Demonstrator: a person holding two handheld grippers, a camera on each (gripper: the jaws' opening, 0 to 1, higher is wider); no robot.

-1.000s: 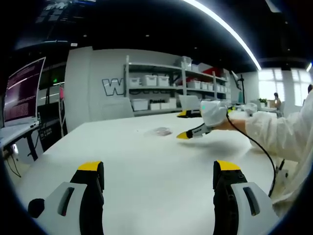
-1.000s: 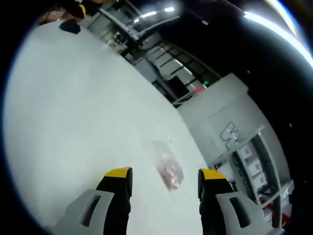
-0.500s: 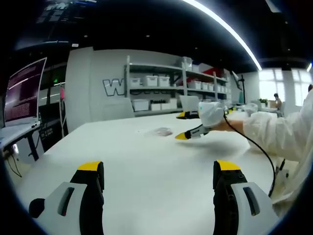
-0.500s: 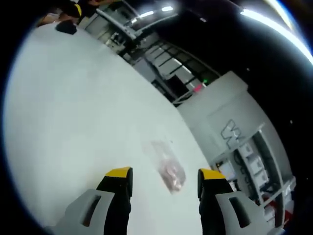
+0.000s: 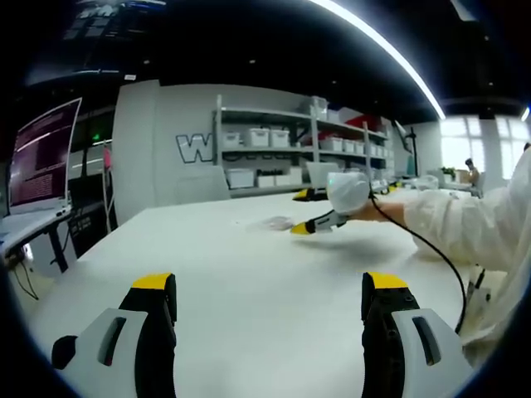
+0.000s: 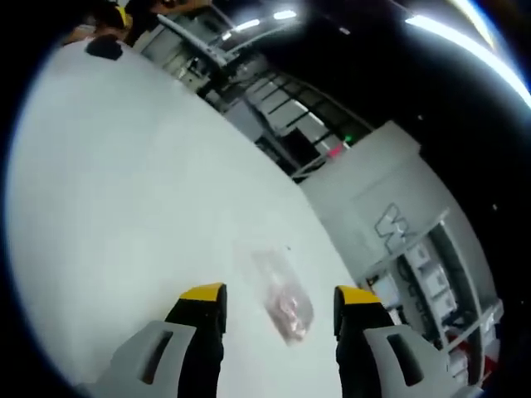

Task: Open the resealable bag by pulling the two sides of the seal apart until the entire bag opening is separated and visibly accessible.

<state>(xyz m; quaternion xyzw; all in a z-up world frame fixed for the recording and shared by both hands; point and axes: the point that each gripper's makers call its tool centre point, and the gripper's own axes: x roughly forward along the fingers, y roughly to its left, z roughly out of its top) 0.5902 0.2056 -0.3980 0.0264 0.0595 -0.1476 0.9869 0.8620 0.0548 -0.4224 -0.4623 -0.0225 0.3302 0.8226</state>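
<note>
Closing in, right tongs (image 6: 278, 300) now straddle the resealable bag (image 6: 282, 296), spread and empty; left tongs (image 5: 270, 286) hang released over the counter (image 5: 249, 274), seal unpulled.

Right gripper (image 6: 280, 300) hangs over white table (image 6: 124, 191), yellow-tipped jaws spread wide, nothing between pads. Clear resealable bag (image 6: 283, 296) lies flat on tabletop between jaw tips, pinkish contents bunched at near end. Grey wall with large lettering (image 6: 390, 225) and shelving with white bins (image 6: 436, 286) behind table.
</note>
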